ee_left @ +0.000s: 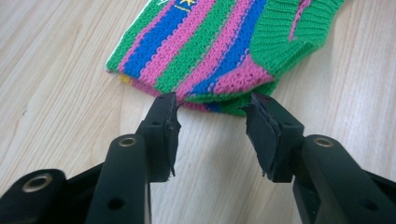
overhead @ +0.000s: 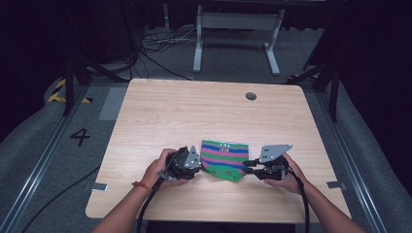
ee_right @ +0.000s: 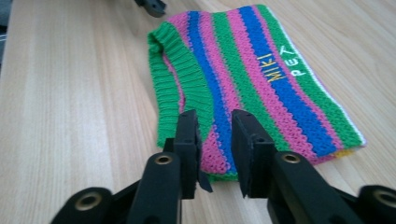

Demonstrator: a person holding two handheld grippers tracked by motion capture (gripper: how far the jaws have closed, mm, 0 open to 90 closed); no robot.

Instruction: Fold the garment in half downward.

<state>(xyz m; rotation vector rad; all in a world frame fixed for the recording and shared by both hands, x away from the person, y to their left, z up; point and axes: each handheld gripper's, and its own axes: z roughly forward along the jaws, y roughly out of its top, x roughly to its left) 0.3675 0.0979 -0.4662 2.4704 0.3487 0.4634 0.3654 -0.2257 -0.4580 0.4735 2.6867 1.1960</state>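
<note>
Light wood-grain table [overhead: 160,111], rounded corners, a small round grommet hole [overhead: 250,96] near its far edge. Grey carpeted floor [overhead: 43,141] all round; a "4" [overhead: 80,136] marked on it to my left, yellow-black hazard tape [overhead: 58,92] beyond that. Cables [overhead: 160,43] trail on the floor behind the table, by a white desk frame [overhead: 238,29]. The far room is dark.

The knitted striped sleeve [overhead: 224,159] lies flat near the front edge of the table, between my two hands. Green, pink and blue bands, green ribbed edging, yellow and white lettering on one band. It could be a small pet garment; I cannot tell from this angle whether anything sits inside it.

My left gripper [ee_left: 214,122]: released, jaws standing apart, tips right at the sleeve's folded edge, nothing pinched.

My right gripper [ee_right: 213,140]: jaws part-open astride the sleeve's near edge, pads not pressing the knit as far as I can see.
</note>
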